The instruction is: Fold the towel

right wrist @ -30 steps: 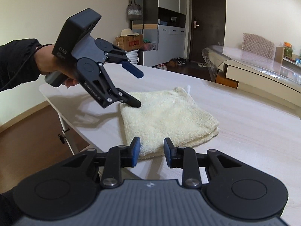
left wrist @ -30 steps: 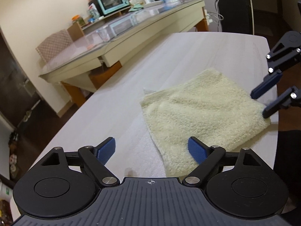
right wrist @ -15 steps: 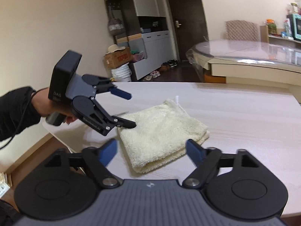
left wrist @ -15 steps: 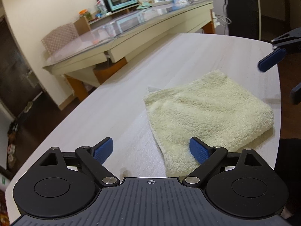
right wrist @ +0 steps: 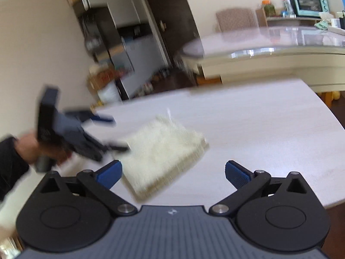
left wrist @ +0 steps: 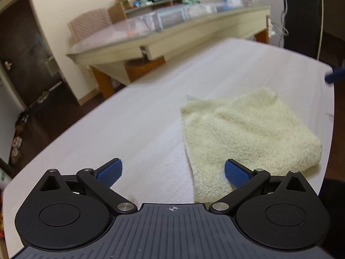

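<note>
Bare white table (left wrist: 140, 116) stretching from lower centre to upper right of the left wrist view, its curved edge dropping to dark floor at left. Folded cream towel (left wrist: 243, 138) lying flat at right centre, near the table's right edge, just beyond the left gripper (left wrist: 172, 171). Jaws opening, spread wide, gripping nothing. Right gripper (right wrist: 173, 171) likewise agape and empty, towel (right wrist: 163, 153) ahead, left of centre. Cluttered counter (left wrist: 194, 28) farther back.

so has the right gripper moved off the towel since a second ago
Yes. In the left wrist view the right gripper has gone from the towel's right corner up and out toward the table's far right edge; only a blue tip shows now.
</note>
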`<state>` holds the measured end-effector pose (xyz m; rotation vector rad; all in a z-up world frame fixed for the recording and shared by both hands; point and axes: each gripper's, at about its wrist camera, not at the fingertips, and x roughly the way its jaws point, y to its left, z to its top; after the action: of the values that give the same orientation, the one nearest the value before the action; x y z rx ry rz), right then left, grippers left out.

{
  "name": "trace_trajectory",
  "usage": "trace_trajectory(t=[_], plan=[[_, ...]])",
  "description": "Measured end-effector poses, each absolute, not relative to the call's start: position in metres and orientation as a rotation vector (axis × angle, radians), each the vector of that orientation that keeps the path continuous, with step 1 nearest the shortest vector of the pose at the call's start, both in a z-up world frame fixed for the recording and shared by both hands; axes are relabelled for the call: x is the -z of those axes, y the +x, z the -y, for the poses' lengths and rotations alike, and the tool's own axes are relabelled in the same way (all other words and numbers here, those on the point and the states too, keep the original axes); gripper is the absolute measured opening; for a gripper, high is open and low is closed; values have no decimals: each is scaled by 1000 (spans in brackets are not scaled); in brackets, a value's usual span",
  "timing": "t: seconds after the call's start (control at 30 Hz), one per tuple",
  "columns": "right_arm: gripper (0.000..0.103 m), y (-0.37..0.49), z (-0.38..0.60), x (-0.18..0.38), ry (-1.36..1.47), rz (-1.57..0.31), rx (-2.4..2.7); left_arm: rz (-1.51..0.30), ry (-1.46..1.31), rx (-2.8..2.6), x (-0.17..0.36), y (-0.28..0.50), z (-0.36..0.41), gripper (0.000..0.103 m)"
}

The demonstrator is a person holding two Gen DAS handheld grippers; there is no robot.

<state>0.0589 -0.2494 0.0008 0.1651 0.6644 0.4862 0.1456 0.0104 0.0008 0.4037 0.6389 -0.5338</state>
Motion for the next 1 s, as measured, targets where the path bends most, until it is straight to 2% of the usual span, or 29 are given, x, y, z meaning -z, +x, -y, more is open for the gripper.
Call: trace_trajectory(t=[0.37,1.0], plan=[[103,84,206,24,-310,-605,-383,-682,374,522,5,108,-11,103],[103,69,157,33,-315,-592,-480,-675,424,481,16,164,-24,103]])
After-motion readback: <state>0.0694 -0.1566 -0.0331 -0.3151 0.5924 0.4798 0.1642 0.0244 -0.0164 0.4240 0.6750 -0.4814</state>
